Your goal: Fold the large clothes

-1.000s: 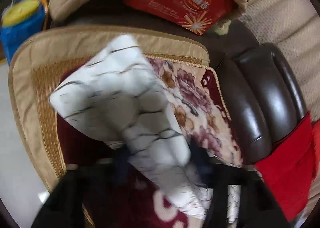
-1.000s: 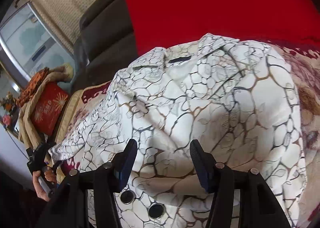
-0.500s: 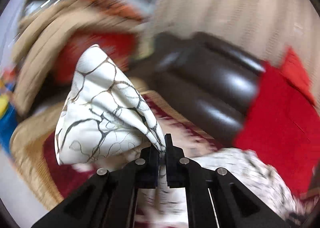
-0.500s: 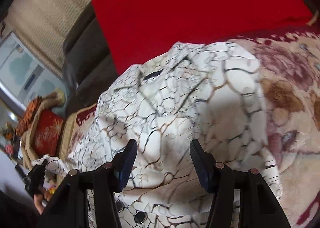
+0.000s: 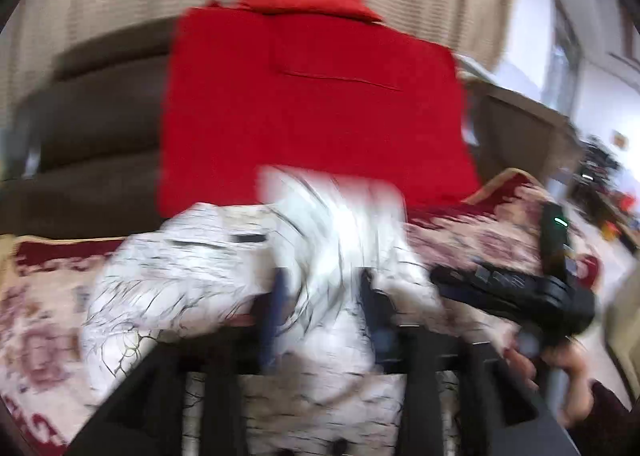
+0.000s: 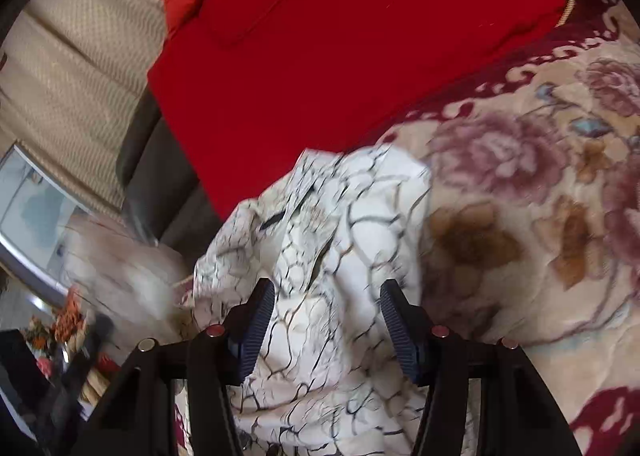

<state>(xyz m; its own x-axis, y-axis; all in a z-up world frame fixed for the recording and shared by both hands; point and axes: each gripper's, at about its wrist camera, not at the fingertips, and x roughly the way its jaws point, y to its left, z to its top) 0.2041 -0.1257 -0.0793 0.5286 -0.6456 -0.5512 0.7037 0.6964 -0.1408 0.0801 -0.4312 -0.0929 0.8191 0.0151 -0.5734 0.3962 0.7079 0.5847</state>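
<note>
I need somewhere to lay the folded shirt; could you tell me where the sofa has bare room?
Free: the floral blanket right of the white crackle-print shirt, below the red cushion. Crowded: the shirt's left, toward the sofa arm.

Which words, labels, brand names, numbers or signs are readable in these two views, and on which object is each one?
None can be read.
White patterned garment: a dark neck label, no legible text.
Small yellowish sign on the far wall: too blurred to read.
Right gripper: a green light, no writing.
</note>
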